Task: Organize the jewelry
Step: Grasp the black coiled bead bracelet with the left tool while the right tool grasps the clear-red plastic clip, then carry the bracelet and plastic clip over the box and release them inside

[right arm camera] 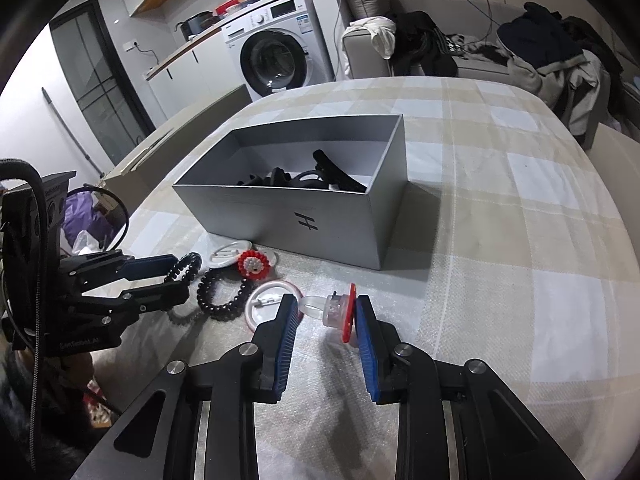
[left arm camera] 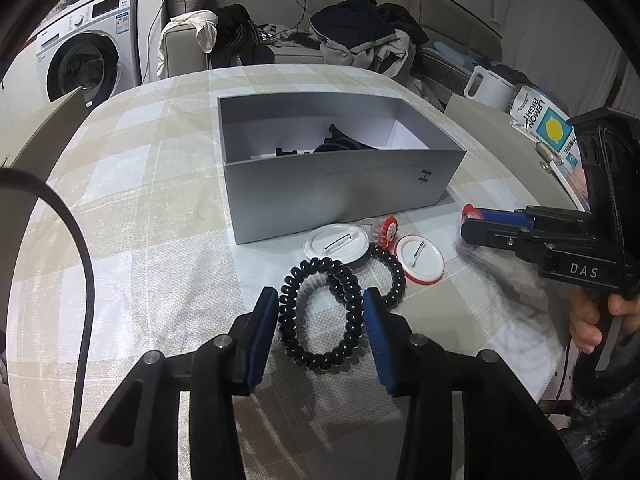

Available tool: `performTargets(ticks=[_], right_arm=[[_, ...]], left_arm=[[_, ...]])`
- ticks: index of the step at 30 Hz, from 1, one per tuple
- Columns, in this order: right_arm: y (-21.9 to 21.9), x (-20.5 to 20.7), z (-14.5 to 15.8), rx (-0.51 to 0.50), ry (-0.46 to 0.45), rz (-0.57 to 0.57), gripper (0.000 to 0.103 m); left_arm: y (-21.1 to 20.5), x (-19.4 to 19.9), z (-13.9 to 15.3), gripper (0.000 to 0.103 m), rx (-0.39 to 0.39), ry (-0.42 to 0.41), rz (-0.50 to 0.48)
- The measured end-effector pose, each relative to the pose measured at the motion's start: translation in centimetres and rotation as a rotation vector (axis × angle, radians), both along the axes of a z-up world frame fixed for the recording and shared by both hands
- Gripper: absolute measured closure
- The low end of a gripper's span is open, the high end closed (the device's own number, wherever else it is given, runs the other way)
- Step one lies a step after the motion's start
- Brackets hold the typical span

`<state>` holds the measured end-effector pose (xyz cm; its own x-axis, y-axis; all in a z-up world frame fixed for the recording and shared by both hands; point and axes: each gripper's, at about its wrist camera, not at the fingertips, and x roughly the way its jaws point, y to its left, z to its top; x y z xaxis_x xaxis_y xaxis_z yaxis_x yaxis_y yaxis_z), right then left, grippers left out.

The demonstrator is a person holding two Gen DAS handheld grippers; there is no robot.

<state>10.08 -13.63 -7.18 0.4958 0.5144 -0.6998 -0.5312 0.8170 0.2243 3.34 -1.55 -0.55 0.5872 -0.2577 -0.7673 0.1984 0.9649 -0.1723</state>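
In the left wrist view a black spiral hair tie [left arm camera: 318,360] lies on the checked cloth, and my left gripper [left arm camera: 320,295] is shut on it, a blue pad pressing each side of the coil. A second black spiral tie [left arm camera: 396,276] overlaps it to the right. My right gripper [right arm camera: 325,301] is shut on a clear plastic ring with a red disc [right arm camera: 338,314], just above the cloth. Two white pin badges [left arm camera: 336,242] [left arm camera: 420,258] and a red-and-white bead flower [left arm camera: 387,232] lie before the open grey box [left arm camera: 340,196], which holds dark hair clips [right arm camera: 304,178].
A white jug [left arm camera: 490,88] and a lemon-printed carton [left arm camera: 544,120] stand at the table's right edge. Behind the table is a sofa piled with clothes [left arm camera: 360,36], with a washing machine [right arm camera: 276,52] to the left. A black cable [left arm camera: 86,280] hangs at the left.
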Motion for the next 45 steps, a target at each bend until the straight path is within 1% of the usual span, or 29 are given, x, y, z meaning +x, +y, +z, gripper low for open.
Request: performTargets(ticks=[7,11,15,21,31,39,45], right_arm=[[-0.3,-0.2,1.1,0.040,-0.018,0.001,0.075],[-0.8,-0.4,2.2,0.107,-0.037,0.015,0.075],[-1.2,-0.4,3.5,0.148,-0.062,0.010,0.075],[-1.1,0.3,4.7,0.188,-0.073,0.010,0.075],[-0.6,1.9,5.9,0.213,-0.091,-0.025,0.075],[0.6,3.3,5.8,0.184,-0.079,-0.038,0.075],[1.2,4.2,5.6,0.167,-0.065,-0.042,0.075]], left_arm=[[0.2,-0.1,1.3,0.066,-0.020,-0.039,0.007],[0.4,0.0,2.3,0.066,-0.043,-0.070,0.014],[0.8,0.4,3.5,0.066,-0.067,-0.107,0.022],[0.8,1.5,4.4,0.066,-0.065,-0.145,0.027],[1.0,3.0,5.1,0.066,-0.045,-0.174,0.048],[1.2,4.5,5.4,0.066,-0.028,-0.186,0.060],[1.1,5.5,4.9,0.066,-0.011,-0.176,0.058]])
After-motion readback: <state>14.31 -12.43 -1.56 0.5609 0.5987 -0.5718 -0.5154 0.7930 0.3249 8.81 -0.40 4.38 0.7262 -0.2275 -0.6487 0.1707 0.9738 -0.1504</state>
